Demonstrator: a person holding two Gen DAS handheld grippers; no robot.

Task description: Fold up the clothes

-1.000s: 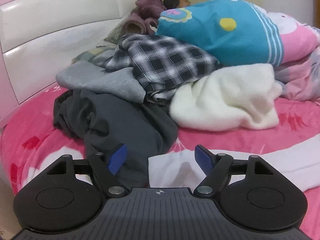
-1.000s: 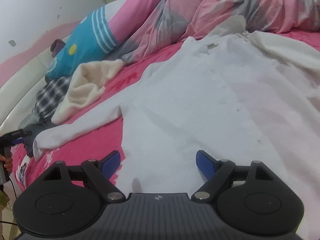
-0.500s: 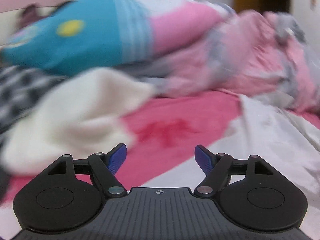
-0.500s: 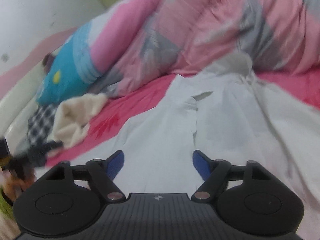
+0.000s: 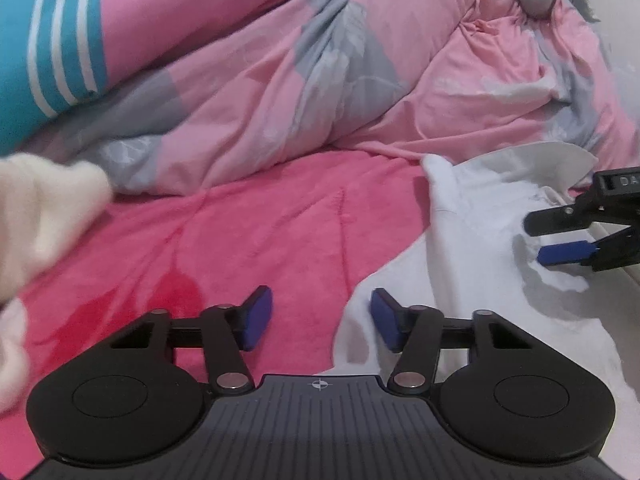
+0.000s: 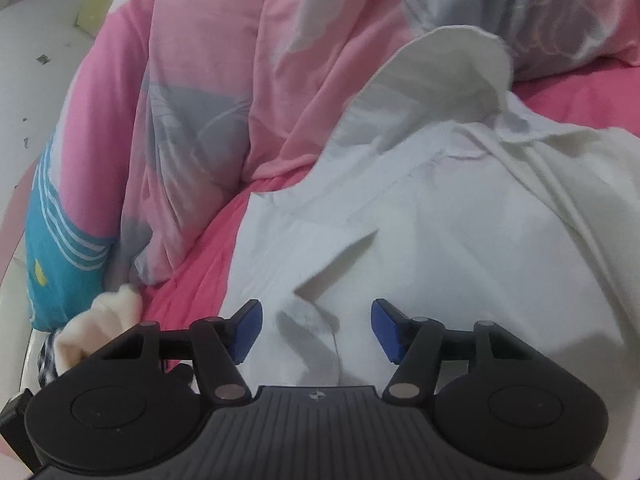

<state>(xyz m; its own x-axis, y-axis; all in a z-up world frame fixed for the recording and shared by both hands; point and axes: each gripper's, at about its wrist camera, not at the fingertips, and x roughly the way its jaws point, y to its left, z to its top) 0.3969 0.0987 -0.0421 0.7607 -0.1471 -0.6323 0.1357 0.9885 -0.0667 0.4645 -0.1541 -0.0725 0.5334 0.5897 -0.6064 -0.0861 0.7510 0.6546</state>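
A white shirt [image 6: 460, 240] lies spread on the pink bedsheet [image 5: 248, 240], its collar [image 6: 444, 64] raised against the duvet. My right gripper [image 6: 316, 328] hovers over the shirt's upper front. Its jaws are closing, and a crease of white cloth sits between the blue pads [image 6: 246, 330] without being pressed. My left gripper [image 5: 322, 318] sits low at the shirt's left edge [image 5: 360, 300]. Its jaws are also closing, one pad over the sheet and the other over white cloth. In the left wrist view the right gripper [image 5: 560, 236] shows side-on at the right, over the shirt [image 5: 480, 248].
A bunched pink and grey duvet [image 5: 320, 80] fills the far side. A blue, white-striped and pink cushion [image 5: 52, 40] lies at the left. A cream fleece garment [image 5: 44, 208] and a checked garment [image 6: 44, 356] sit at the left. A white headboard [image 6: 36, 92] borders the bed.
Both views swung from the clothes pile and shirt body toward the shirt's collar end. Both grippers came closer to the cloth, and both pairs of jaws stand narrower than before.
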